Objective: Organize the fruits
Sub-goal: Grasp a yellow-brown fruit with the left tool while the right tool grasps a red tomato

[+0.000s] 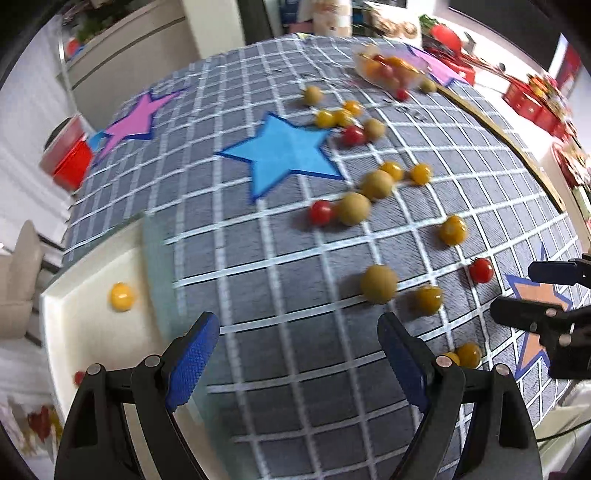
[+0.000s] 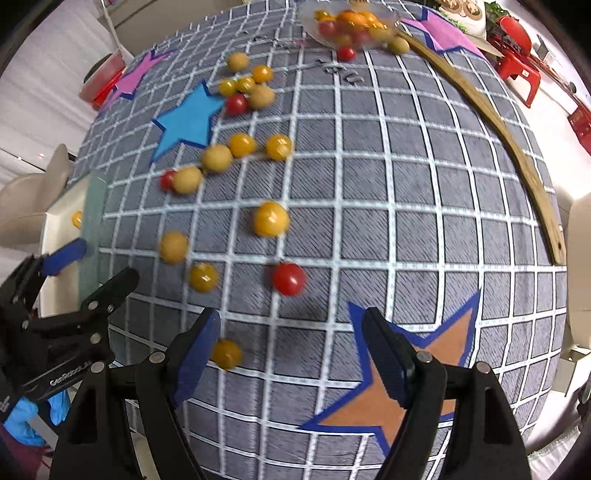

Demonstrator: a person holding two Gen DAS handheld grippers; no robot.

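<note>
1. a grey cloth with a white grid point(image 1: 295, 288) covers the table, with a blue star point(image 1: 284, 151), a pink star point(image 1: 135, 120) and an orange star point(image 2: 402, 391) printed on it.
2. a white tray point(image 1: 92, 321) sits at the cloth's left edge; the left wrist view shows its floor with one yellow tomato point(image 1: 122, 296) on it, while the right wrist view catches only its rim.
3. a clear bowl point(image 2: 351, 26) heaped with red and orange fruit stands at the far edge; it is fuller and sharper in the right wrist view.
4. the left gripper point(image 1: 299, 354) hangs over bare cloth beside the tray, its blue pads wide apart, nothing between them.
5. the right gripper point(image 2: 291, 354) is also spread, empty, over the orange star's edge; a small yellow fruit point(image 2: 226, 353) lies just beside its left pad.
6. loose fruits are scattered mid-cloth: round, glossy, blurred; tan-yellow balls point(image 1: 378, 284), amber tomatoes point(image 2: 270, 218) and a red tomato point(image 2: 289, 278).
</note>
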